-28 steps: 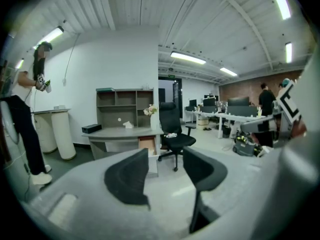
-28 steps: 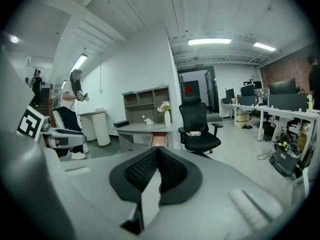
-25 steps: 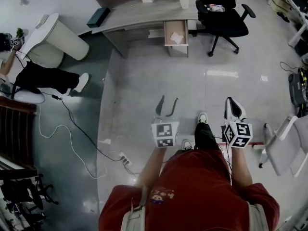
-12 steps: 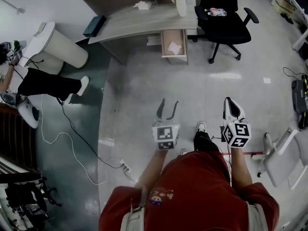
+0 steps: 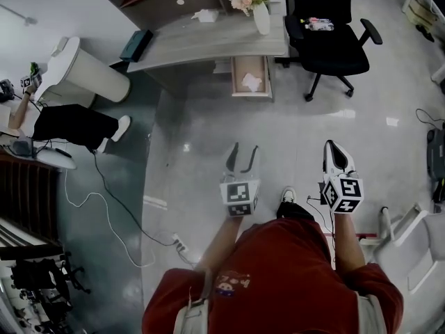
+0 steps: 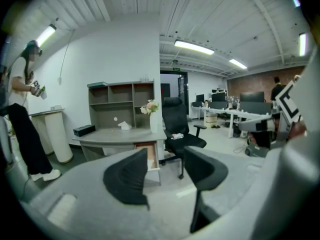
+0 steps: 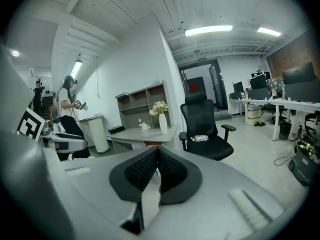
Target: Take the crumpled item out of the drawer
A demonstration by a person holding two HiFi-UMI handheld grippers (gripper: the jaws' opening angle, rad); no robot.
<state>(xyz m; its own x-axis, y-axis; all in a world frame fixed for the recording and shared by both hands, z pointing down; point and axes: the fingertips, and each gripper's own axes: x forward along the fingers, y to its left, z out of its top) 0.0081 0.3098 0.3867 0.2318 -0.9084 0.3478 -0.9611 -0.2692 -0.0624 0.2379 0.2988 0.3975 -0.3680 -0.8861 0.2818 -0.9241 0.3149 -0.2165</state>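
Note:
The grey desk [image 5: 208, 40] stands far ahead, and its drawer [image 5: 251, 76] is pulled open below the front edge. A white crumpled item [image 5: 252, 82] lies inside the drawer. My left gripper [image 5: 241, 152] hovers over the floor well short of the desk, jaws apart and empty. My right gripper [image 5: 336, 152] is level with it to the right, jaws pressed together on nothing. In the left gripper view the drawer [image 6: 151, 156] shows between the open fingers [image 6: 127, 176]. The right gripper view shows the closed pads [image 7: 157, 170] with the desk [image 7: 145, 132] behind.
A black office chair [image 5: 330, 26] holding a small packet stands right of the desk. A vase of flowers [image 5: 259, 5], a tissue [image 5: 204, 15] and a dark box [image 5: 136, 44] sit on the desktop. A person [image 5: 62, 120] stands at left beside a white bin [image 5: 87, 72]. A cable [image 5: 111, 186] crosses the floor.
The desk and open drawer have slid upward and away in the head view as the view shifted; both grippers keep their places and jaw states.

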